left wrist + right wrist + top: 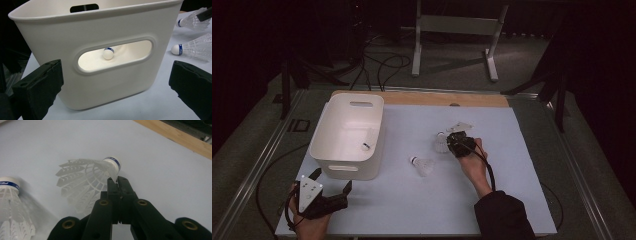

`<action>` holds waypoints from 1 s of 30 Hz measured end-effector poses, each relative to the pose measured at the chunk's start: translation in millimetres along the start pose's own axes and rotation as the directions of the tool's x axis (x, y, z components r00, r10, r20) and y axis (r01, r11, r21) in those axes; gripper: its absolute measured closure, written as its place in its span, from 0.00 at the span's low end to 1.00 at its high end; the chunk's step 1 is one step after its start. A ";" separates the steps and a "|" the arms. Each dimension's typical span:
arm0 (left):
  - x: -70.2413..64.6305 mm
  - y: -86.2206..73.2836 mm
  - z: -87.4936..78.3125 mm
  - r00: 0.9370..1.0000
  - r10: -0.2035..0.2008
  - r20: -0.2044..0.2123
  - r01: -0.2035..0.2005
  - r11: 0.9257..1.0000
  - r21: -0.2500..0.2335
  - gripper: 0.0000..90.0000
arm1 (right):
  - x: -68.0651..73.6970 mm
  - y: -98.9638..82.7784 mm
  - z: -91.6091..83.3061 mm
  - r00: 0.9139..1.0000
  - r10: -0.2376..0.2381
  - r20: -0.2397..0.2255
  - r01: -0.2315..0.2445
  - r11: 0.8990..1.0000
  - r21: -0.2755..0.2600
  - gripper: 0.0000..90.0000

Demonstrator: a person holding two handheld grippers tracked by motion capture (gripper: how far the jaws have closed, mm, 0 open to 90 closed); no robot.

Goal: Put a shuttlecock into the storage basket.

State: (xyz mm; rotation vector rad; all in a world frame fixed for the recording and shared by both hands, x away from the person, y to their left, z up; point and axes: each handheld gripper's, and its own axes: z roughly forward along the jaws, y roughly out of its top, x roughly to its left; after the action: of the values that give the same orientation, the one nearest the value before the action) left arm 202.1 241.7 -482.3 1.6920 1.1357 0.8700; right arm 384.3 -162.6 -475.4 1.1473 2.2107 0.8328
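Observation:
My right gripper is shut on the skirt of a white shuttlecock at the middle right of the table. In the right gripper view the jaws pinch the skirt's edge just below the blue-banded cork of that shuttlecock. A second shuttlecock lies loose on the mat to its left. A third shuttlecock rests inside the white bin; its cork shows through the bin's handle slot. My left gripper stands open just in front of the bin, with nothing between its pads.
The pale blue mat covers the table, with a wooden strip along the far edge. A white metal stand and cables lie on the floor beyond. A dark sleeve comes in at the bottom right.

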 end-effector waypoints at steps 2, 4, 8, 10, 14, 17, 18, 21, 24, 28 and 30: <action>0.0 0.0 0.0 1.000 0.000 -0.001 0.000 1.000 0.001 0.00 | 0.8 0.6 -1.8 1.000 0.000 -0.003 0.000 1.000 -0.005 1.00; 0.0 0.0 0.0 1.000 0.000 0.000 0.000 1.000 0.000 0.00 | 1.6 1.6 -3.9 1.000 0.001 -0.003 -0.001 1.000 -0.008 1.00; -0.1 0.0 0.0 1.000 0.000 -0.001 0.000 1.000 0.001 0.00 | 2.1 2.9 -7.3 1.000 0.002 -0.010 -0.002 1.000 -0.017 1.00; 0.0 -0.1 0.1 1.000 -0.001 0.000 0.001 1.000 0.000 0.00 | 1.6 3.2 -8.9 0.999 0.020 -0.026 -0.021 1.000 -0.023 1.00; 0.1 -0.1 0.1 1.000 0.000 -0.002 0.000 1.000 0.001 0.00 | 0.3 3.6 -11.2 0.997 0.052 -0.053 -0.054 0.998 -0.029 1.00; 0.1 -0.1 0.1 1.000 -0.001 -0.001 0.001 1.000 0.000 0.00 | -0.1 3.9 -13.2 0.995 0.067 -0.068 -0.069 0.997 -0.034 1.00; 0.1 -0.1 0.1 1.000 -0.002 -0.001 0.002 1.000 0.001 0.00 | 0.2 4.1 -13.7 0.995 0.068 -0.069 -0.071 0.997 -0.036 1.00; 0.0 0.0 0.1 1.000 0.000 -0.002 0.000 1.000 0.002 0.00 | 1.2 5.2 -16.2 0.995 0.070 -0.072 -0.073 0.996 -0.042 1.00; 0.2 -0.1 0.0 1.000 -0.001 -0.002 0.001 1.000 0.001 0.00 | 2.6 6.3 -18.7 0.995 0.073 -0.074 -0.077 0.996 -0.046 1.00; 0.0 0.0 0.0 1.000 0.001 -0.003 -0.001 1.000 0.003 0.00 | 2.8 7.3 -20.8 0.992 0.087 -0.091 -0.092 0.994 -0.051 1.00; 0.0 0.0 0.0 1.000 0.001 -0.003 -0.001 1.000 0.003 0.00 | 2.5 8.0 -22.9 0.989 0.109 -0.105 -0.115 0.992 -0.055 1.00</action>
State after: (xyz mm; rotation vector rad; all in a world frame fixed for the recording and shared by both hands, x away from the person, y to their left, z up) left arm 202.1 241.7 -482.3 1.6942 1.1384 0.8722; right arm 371.8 -163.3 -454.4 1.2336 2.2026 1.0191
